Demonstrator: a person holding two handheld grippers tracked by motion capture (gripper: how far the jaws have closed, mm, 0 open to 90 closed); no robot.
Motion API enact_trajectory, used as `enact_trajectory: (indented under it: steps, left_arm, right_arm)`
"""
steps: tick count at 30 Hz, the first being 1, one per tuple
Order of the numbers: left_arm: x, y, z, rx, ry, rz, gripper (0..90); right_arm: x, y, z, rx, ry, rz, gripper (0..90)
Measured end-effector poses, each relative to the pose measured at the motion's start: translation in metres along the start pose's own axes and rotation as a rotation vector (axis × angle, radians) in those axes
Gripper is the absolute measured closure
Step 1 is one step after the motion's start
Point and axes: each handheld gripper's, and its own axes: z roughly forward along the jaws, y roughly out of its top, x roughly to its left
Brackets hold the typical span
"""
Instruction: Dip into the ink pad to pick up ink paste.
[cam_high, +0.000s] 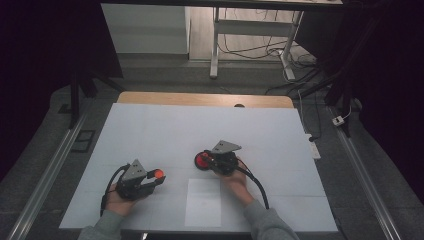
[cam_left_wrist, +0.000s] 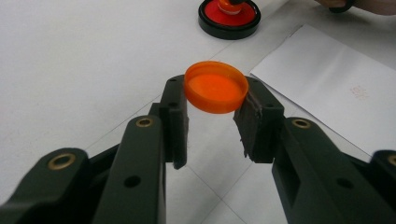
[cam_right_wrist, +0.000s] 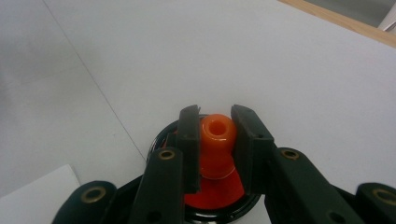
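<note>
Round black-rimmed dish with a red inside (cam_high: 202, 161) sits mid-table toward the near edge, the right gripper (cam_right_wrist: 215, 135) clenched on the orange nozzle-topped bottle (cam_right_wrist: 216, 140) standing in it. Left gripper (cam_left_wrist: 215, 100), by the near left corner, grasps the flat round orange plastic cap (cam_left_wrist: 215, 87). Recapping looks underway; next the cap must meet the bottle's open mouth squarely.

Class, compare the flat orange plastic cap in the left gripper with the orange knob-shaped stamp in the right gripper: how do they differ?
The flat orange plastic cap is a wide, shallow disc; the orange knob-shaped stamp is narrow and tall. The cap is held above the white table; the stamp stands in a round black-rimmed red ink pad. Both are orange, each clamped between black jaws.
</note>
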Motion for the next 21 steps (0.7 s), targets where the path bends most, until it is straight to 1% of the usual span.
enact_trajectory:
  steps: [2,5,21]
  left_arm:
    - [-0.0001,0.0000,0.0001,0.000,0.000,0.000,64.8]
    - [-0.0007,0.0001,0.0002,0.001,0.000,0.003,64.8]
    - [-0.0004,0.0001,-0.0003,0.000,0.002,0.001,64.8]
  right_arm:
    - [0.0007,-0.0009,0.0000,-0.007,-0.001,-0.004,73.1]
    - [0.0011,-0.0008,-0.0002,-0.003,-0.004,-0.010,73.2]
    - [0.0009,-0.0017,0.0001,-0.012,-0.004,0.010,73.1]
